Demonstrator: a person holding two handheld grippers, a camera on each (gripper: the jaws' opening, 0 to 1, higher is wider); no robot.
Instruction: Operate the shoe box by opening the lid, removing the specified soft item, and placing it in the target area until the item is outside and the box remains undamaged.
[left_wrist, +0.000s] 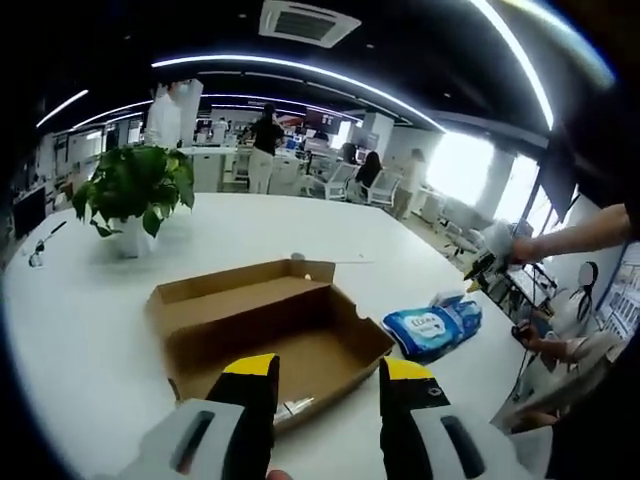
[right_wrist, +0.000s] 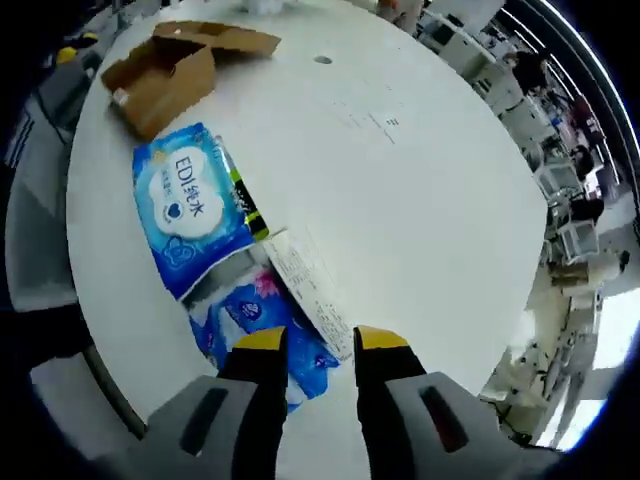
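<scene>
White round table; shoe box open; tissue pack out; both grippers spread, empty; careless nudge risks crushing cardboard wall.

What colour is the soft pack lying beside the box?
Blue with white panels, clearest in the right gripper view: soft pack.

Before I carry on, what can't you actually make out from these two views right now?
- Box floor, left gripper view: the near part sits behind the left tool, so anything left there is hidden.
- Blue pack, right gripper view: its near end runs under the right tool; contact unclear.
- Pack's small print: too small to read.
- Box lid's far side: faces away.
</scene>
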